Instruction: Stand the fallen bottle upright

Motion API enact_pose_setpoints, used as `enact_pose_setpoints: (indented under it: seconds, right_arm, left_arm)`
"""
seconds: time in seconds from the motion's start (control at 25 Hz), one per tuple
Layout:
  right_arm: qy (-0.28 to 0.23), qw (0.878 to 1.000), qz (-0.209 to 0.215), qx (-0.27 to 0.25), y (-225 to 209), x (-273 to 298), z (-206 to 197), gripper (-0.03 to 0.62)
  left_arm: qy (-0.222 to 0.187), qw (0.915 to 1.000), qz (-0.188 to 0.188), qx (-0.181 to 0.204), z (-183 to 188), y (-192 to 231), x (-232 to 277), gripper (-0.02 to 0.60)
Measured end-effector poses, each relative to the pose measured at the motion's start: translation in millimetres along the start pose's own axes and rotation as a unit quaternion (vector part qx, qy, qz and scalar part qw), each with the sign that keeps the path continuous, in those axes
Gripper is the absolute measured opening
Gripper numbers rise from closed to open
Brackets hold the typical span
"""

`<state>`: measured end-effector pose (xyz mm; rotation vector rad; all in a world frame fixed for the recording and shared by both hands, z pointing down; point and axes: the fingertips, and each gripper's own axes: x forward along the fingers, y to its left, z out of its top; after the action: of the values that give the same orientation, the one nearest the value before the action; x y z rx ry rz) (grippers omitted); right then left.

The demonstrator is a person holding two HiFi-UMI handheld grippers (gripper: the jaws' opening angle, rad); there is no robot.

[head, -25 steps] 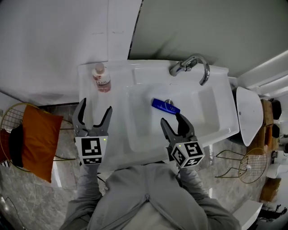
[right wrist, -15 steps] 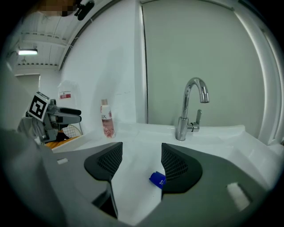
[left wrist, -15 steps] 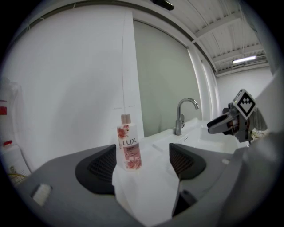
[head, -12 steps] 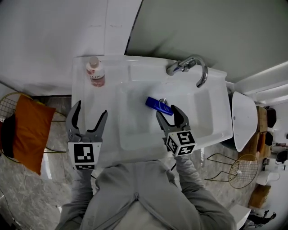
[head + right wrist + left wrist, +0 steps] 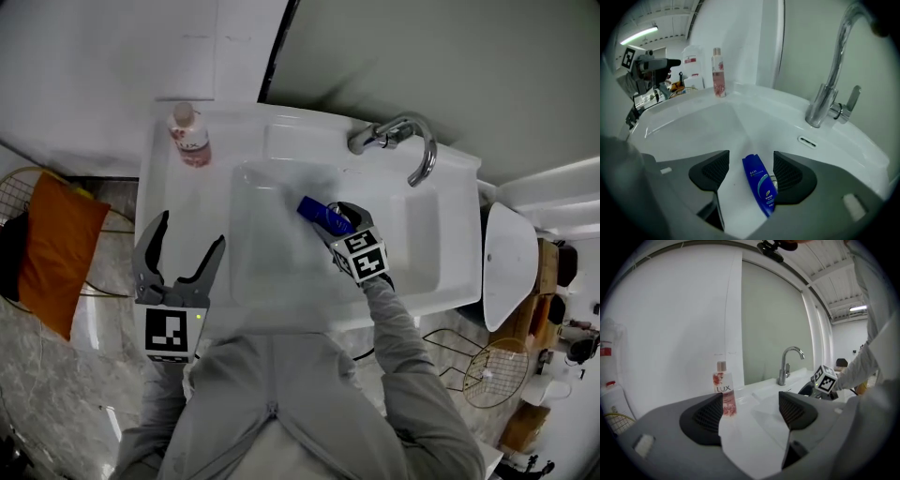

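Observation:
A blue bottle (image 5: pixel 317 214) lies on its side in the white sink basin (image 5: pixel 272 272), near the drain. My right gripper (image 5: pixel 339 217) reaches down into the basin. In the right gripper view its jaws stand open on either side of the blue bottle (image 5: pixel 759 183), which lies lengthwise in the right gripper (image 5: pixel 751 158), close to the right jaw. My left gripper (image 5: pixel 189 234) hangs open and empty over the sink's front left edge. From the left gripper (image 5: pixel 751 401) I see a pink bottle (image 5: pixel 723 390) standing upright.
The pink bottle (image 5: pixel 190 138) stands at the back left of the sink counter. A chrome faucet (image 5: pixel 403 136) curves over the basin's back right. An orange cushion (image 5: pixel 52 262) lies on a wire chair at the left. A white bin (image 5: pixel 506 258) stands right of the sink.
My right gripper has moved forward and down into the basin until its open jaws flank the blue bottle. The left gripper has kept roughly its place.

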<state>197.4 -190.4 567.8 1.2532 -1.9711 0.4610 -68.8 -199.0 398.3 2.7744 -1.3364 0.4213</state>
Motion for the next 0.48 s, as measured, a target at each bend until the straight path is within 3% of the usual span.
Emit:
enact_pose_setpoints:
  seconds: [0.2, 0.48]
  right_arm:
    - [0.096, 0.992, 0.050, -0.061, -4.2, 38.0, -32.8, 0.276]
    - [0.184, 0.974, 0.080, -0.107, -20.1, 68.7, -72.0, 0.278]
  left_arm:
    - [0.028, 0.9994, 0.008, -0.017, -3.7, -16.3, -4.7, 0.402]
    - [0.061, 0.9971, 0.027, -0.036, -17.4, -25.4, -14.2, 0.402]
